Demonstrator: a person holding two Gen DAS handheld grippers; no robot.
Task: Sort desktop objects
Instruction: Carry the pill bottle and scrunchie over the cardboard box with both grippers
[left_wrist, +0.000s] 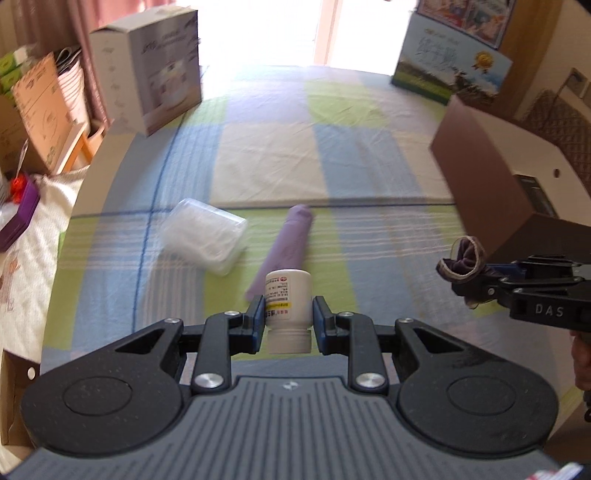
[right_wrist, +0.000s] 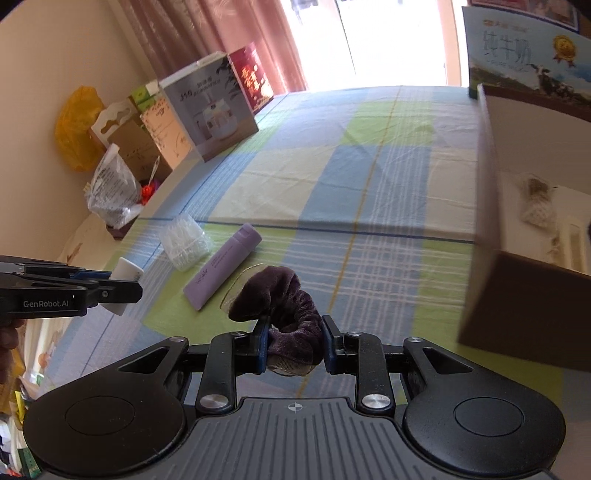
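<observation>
My left gripper (left_wrist: 289, 318) is shut on a small white pill bottle (left_wrist: 287, 301), held above the checked cloth; it shows again at the left edge of the right wrist view, gripper (right_wrist: 122, 286) and bottle (right_wrist: 125, 275). My right gripper (right_wrist: 294, 343) is shut on a dark purple velvet scrunchie (right_wrist: 284, 306), also visible at the right of the left wrist view as scrunchie (left_wrist: 463, 260). On the cloth lie a lilac tube (left_wrist: 284, 245) (right_wrist: 223, 267) and a clear plastic box (left_wrist: 205, 234) (right_wrist: 184, 242).
A brown open box (right_wrist: 491, 206) (left_wrist: 491, 177) stands at the right with a small bag inside. A white product box (left_wrist: 151, 70) stands back left, a milk carton box (left_wrist: 450, 66) back right. Cartons and bags crowd the table's left side.
</observation>
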